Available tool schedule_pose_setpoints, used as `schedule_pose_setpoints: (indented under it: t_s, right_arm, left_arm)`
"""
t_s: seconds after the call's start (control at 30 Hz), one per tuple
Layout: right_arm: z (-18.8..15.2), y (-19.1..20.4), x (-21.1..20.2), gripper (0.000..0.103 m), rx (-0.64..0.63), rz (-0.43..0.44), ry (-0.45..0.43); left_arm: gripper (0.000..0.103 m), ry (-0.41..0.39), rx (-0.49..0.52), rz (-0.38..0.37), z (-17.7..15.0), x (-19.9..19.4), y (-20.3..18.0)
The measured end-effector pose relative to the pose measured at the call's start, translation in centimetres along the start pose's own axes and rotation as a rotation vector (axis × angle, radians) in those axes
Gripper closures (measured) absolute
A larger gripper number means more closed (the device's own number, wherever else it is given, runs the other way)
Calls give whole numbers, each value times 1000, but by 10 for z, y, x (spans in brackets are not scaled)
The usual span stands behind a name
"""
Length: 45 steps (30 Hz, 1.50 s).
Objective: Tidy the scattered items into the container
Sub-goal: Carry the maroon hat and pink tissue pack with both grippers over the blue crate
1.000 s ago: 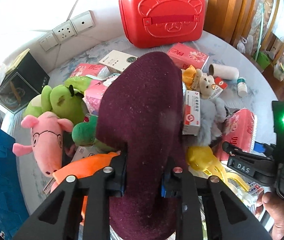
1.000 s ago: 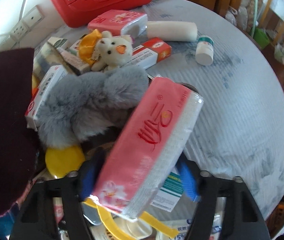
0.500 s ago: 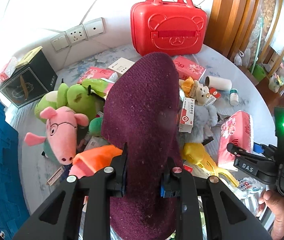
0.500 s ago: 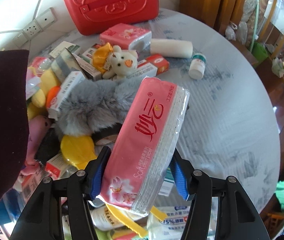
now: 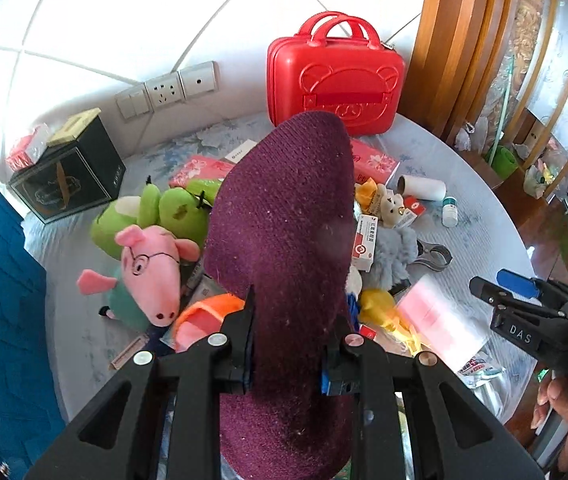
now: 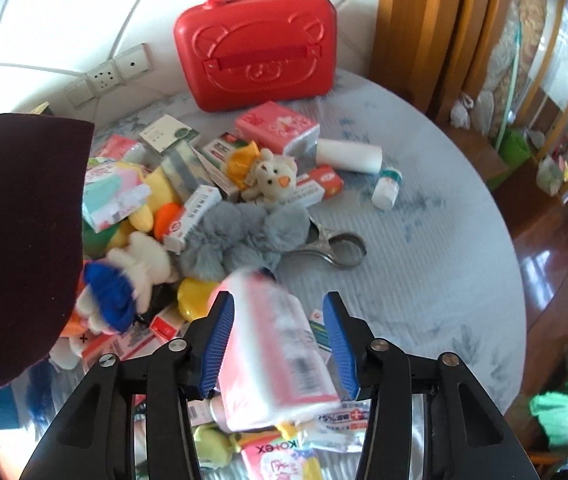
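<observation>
My left gripper (image 5: 287, 316) is shut on a maroon knitted cap (image 5: 284, 216), held up above the pile. The cap (image 6: 20, 240) also fills the left edge of the right wrist view. My right gripper (image 6: 278, 308) has its jaws closing. A pink tissue pack (image 6: 272, 356) sits motion-blurred and tilted between them, and the right pad stands apart from it. From the left wrist view the pack (image 5: 439, 324) is a blur just below-left of the right gripper (image 5: 515, 292). The red bear case (image 5: 335, 76) stands closed and upright at the back wall.
Toys and boxes are heaped on the round table (image 6: 435, 264): a pink pig (image 5: 148, 276), green plush (image 5: 152, 216), grey fluffy toy (image 6: 240, 240), small bear (image 6: 272, 176), white roll (image 6: 347, 156), small bottle (image 6: 385, 188), metal tongs (image 6: 335, 248). A black box (image 5: 68, 176) stands far left.
Both grippers have risen, so more of the table shows. The tissue pack, gripped firmly before, has slid and tipped between the right jaws and is now blurred. The cap stays gripped.
</observation>
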State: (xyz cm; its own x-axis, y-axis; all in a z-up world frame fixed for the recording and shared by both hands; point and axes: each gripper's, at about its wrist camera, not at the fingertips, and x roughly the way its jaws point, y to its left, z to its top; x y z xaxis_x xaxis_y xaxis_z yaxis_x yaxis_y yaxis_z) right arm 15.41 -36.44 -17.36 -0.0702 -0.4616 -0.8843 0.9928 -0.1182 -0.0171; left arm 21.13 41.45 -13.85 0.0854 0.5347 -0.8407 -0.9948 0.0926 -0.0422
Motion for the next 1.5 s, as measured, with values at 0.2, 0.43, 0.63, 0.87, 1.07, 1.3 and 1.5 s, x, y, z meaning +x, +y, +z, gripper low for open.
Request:
schedule_pose_setpoints:
  t_s: [0.2, 0.43, 0.63, 0.87, 1.07, 1.3, 1.5]
  right_arm:
    - [-12, -16, 26, 23, 76, 14, 72]
    - [-35, -13, 70, 3, -15, 29, 191]
    - [-49, -6, 118, 1, -134, -53, 252]
    - [-40, -37, 143, 0, -35, 69, 311]
    - [-46, -36, 134, 10, -84, 65, 300]
    - [-57, -44, 117, 13, -44, 68, 280]
    - [-64, -43, 86, 13, -47, 79, 228]
  left_arm:
    - [81, 7, -13, -3, -5, -1, 15]
    - [81, 46, -15, -15, -12, 16, 15]
    - [81, 73, -3, -8, -12, 24, 11]
    - [81, 79, -22, 7, -11, 24, 16]
    - [81, 71, -31, 1, -8, 23, 15]
    - [81, 60, -41, -5, -10, 18, 16]
    - [81, 46, -51, -7, -13, 7, 22]
